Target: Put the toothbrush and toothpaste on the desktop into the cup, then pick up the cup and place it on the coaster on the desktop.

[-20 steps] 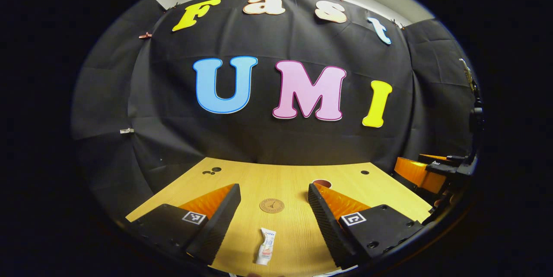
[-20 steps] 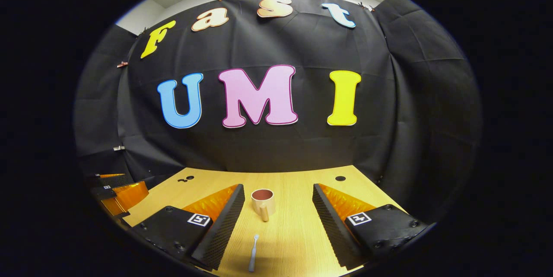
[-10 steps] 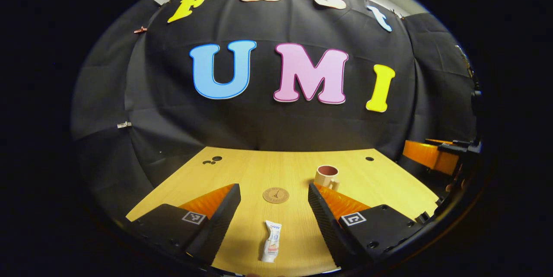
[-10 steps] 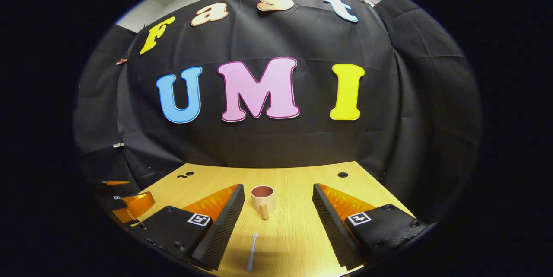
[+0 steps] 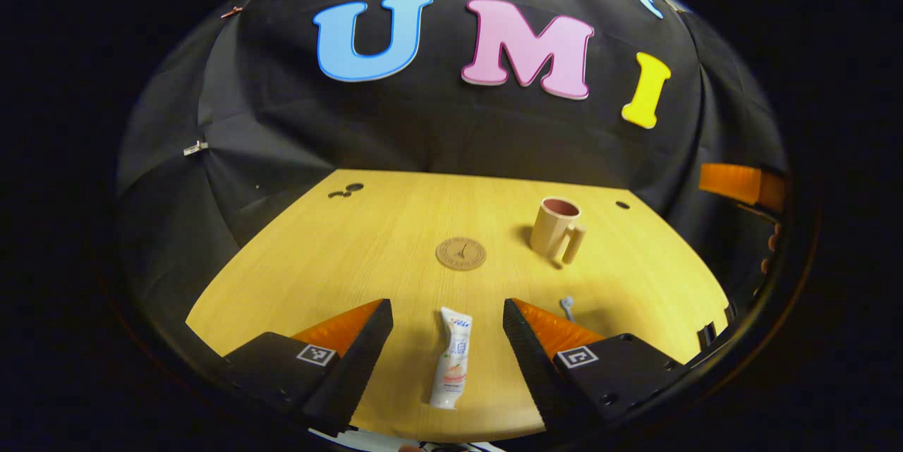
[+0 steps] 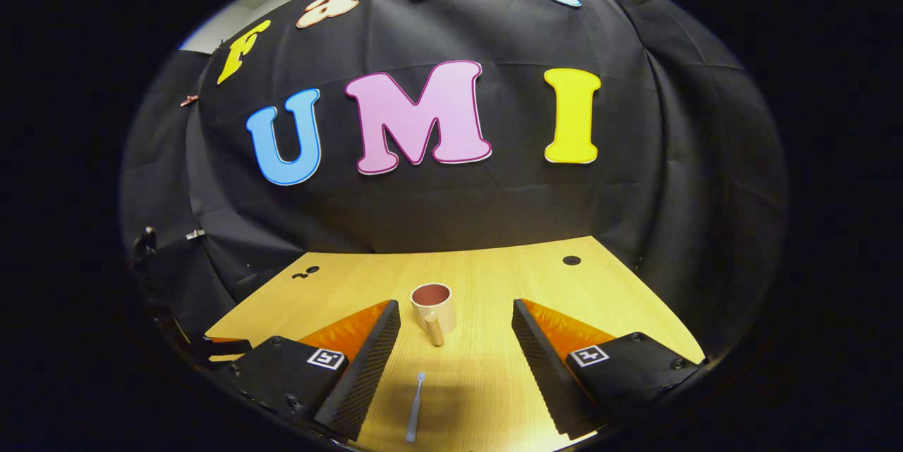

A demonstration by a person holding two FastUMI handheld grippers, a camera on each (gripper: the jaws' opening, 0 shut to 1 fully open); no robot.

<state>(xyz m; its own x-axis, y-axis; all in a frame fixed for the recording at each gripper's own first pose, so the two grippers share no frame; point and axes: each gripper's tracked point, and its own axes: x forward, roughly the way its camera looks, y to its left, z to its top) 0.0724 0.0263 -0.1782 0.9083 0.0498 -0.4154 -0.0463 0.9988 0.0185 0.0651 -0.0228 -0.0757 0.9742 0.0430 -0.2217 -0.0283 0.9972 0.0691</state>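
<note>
Left tool hangs above the near edge of the wooden surface, fingers spread wide apart, nothing between the pads. The toothpaste lies flat on the surface in the gap between those fingers, touching neither, cap end toward the near edge. Beyond it sits the round coaster, bare, about mid-surface. The cup stands upright to the right of the coaster, apart from it, handle turned toward the near side, inside reddish and looks empty. The toothbrush peeks out just past the left tool's right finger, only its head end visible there.

Right tool also hovers low over the surface, fingers wide apart, gripping nothing. In the right gripper view the toothbrush lies flat between the fingers, head pointing toward the cup, clear of both pads. Cup stands beyond the brush, centred between the fingertips, handle facing the tool. At the far right of the left gripper view an orange finger of the right tool shows, with a bit of a hand below it.
</note>
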